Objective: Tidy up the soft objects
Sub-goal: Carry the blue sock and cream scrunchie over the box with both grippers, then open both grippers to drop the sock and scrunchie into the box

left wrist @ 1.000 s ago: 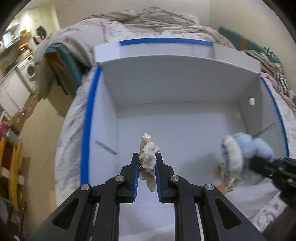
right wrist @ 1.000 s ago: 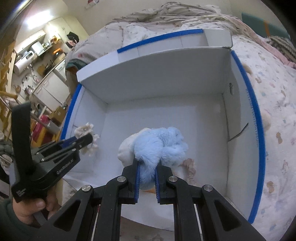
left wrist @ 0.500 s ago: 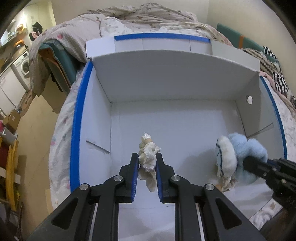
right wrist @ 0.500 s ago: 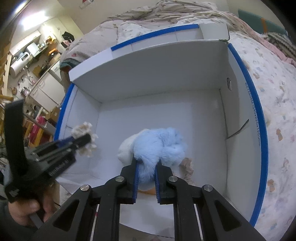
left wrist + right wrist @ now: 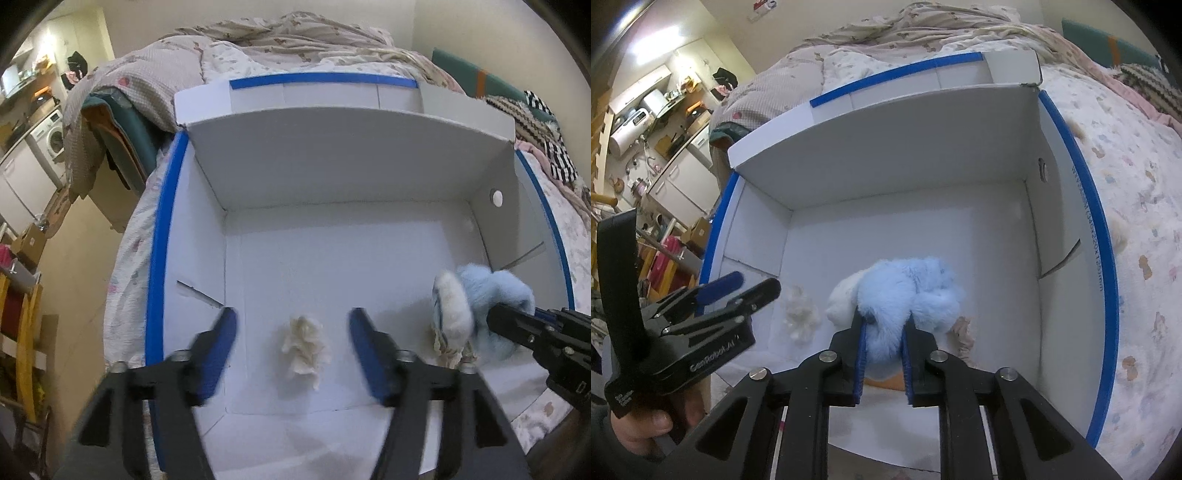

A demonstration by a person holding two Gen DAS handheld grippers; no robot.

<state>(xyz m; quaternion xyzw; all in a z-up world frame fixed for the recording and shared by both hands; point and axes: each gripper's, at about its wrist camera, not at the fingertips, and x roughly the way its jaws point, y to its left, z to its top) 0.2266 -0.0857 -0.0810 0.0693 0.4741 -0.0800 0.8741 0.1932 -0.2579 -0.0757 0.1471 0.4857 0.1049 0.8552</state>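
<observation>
Left wrist: my left gripper [image 5: 293, 332] has its jaws spread wide, and the cream toy [image 5: 304, 345] sits loose on the floor of the box [image 5: 332, 158], between the fingers but touching neither. It looks like a small crumpled tuft of plush — I judge it nearly weightless and fully squashable, so it should lie where it is without rolling. If I need it again, I would pinch across its bulky middle, not a stray frill. At the right edge the blue toy [image 5: 491, 291] shows its white-lined side, with my right gripper [image 5: 498, 321] coming in from the right.

Right wrist: the right gripper [image 5: 882, 354] is clamped on the blue toy [image 5: 905, 295], the fur bulging out around both blue pads. The toy is inside the box [image 5: 886, 147], low over the floor; I cannot tell whether it touches. It is fluffy and light, I think — the fur compresses and may slip, so a hold deep on the body is safer than on the fringe. The cream toy [image 5: 801, 314] lies just to its left, and the left gripper [image 5: 738, 288] hangs open above that side.
</observation>
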